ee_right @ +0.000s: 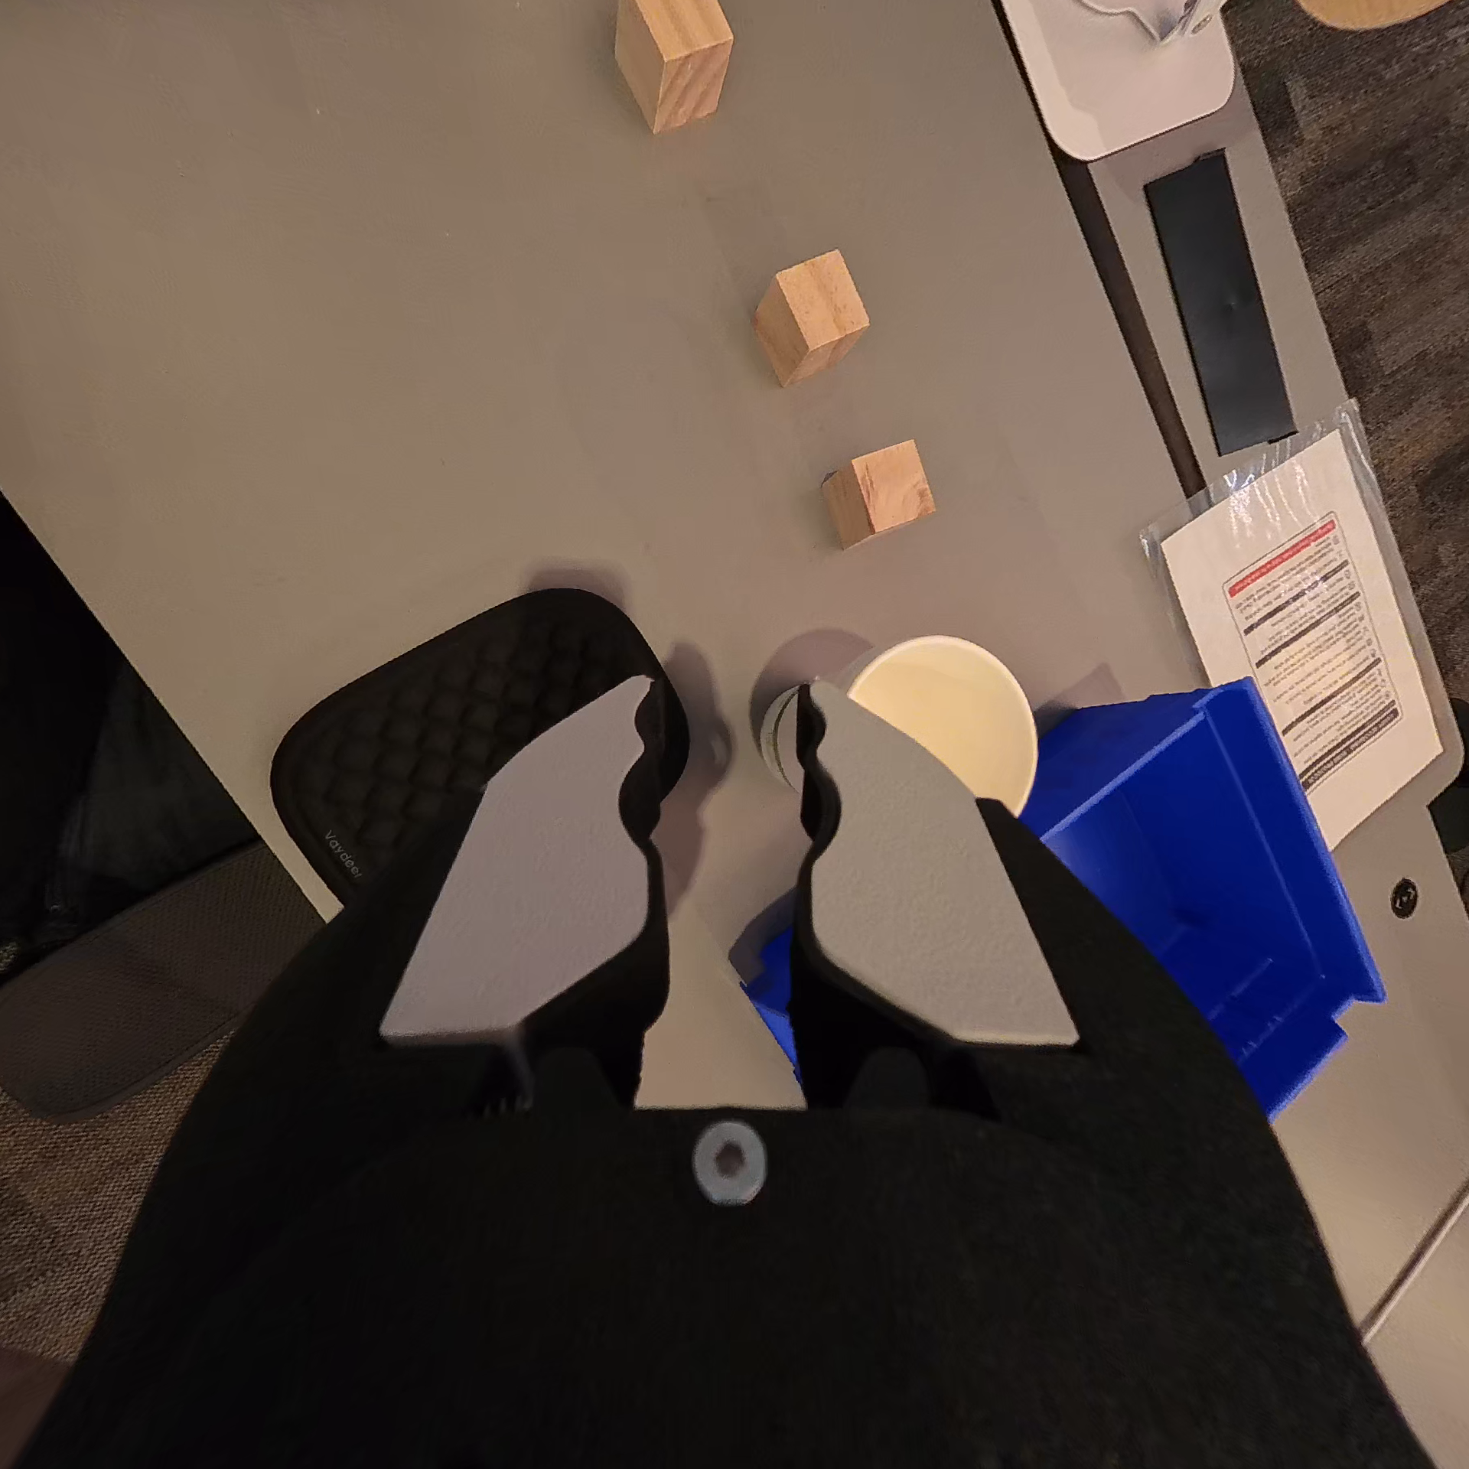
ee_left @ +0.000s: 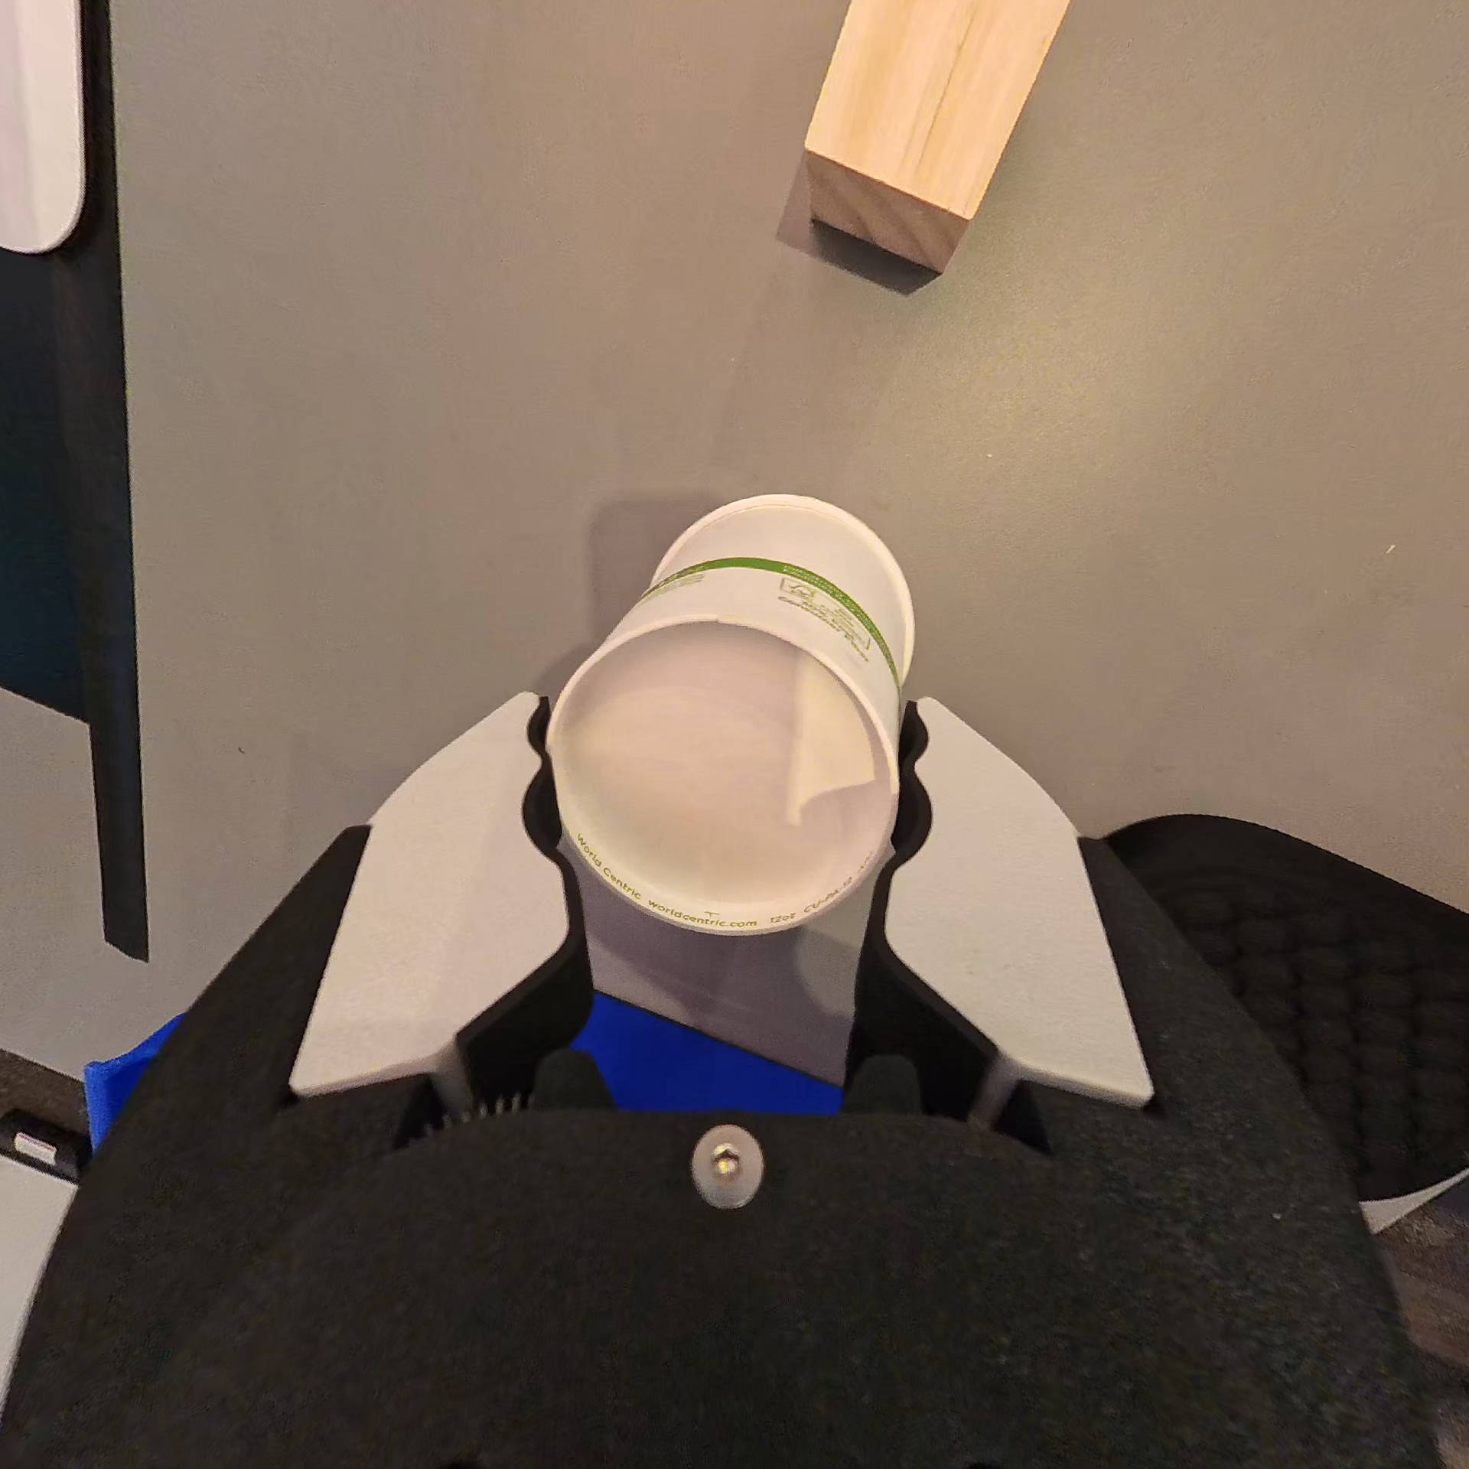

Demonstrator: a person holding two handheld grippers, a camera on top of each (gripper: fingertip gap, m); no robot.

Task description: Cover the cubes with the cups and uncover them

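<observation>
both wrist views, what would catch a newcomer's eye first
In the left wrist view, a white paper cup with a green band sits tilted between the left tool's fingers, its bottom toward the camera. In the right wrist view, three pale wooden blocks line a grey table, beyond an upright cream-lined paper cup beside a bright blue plastic bin.

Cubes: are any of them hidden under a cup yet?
None yet: three wooden cubes sit bare on the grey table. The left gripper holds a paper cup, base towards the camera. A second cup stands beside the empty right gripper. All covering remains.
</observation>
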